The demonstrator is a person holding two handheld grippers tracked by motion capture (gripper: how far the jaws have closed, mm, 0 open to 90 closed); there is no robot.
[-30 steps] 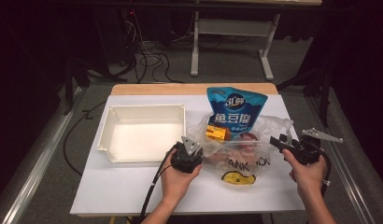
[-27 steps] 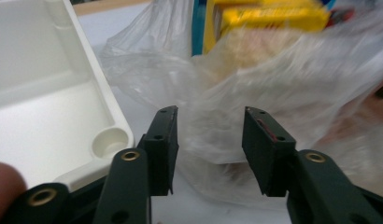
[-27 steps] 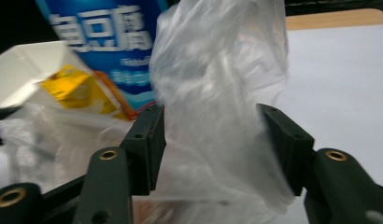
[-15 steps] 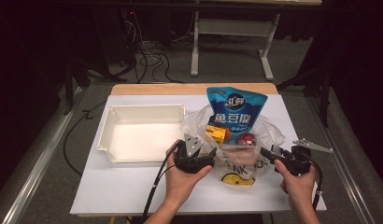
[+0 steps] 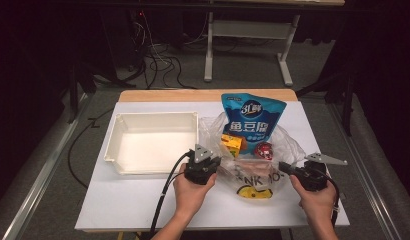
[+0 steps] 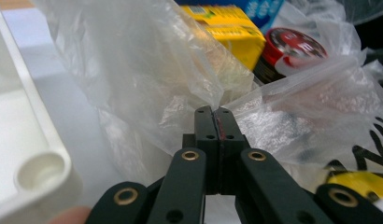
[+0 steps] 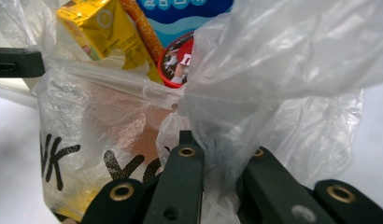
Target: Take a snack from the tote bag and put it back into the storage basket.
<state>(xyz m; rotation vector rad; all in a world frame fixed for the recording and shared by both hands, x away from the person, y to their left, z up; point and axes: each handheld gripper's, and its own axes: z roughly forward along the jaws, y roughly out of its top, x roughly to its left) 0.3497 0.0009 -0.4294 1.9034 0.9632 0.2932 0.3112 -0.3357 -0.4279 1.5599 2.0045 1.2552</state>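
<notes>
High view: the plastic bag (image 5: pixel 253 160) lies near the worktop's front right edge, left tool (image 5: pixel 202 167) and right tool (image 5: pixel 295 172) pinching its sides, hands low. Left gripper view: jaws clamped on thin film; it could tear. Right gripper view: film bunched between the jaws; the yellow carton (image 7: pixel 98 28) might spill.
</notes>
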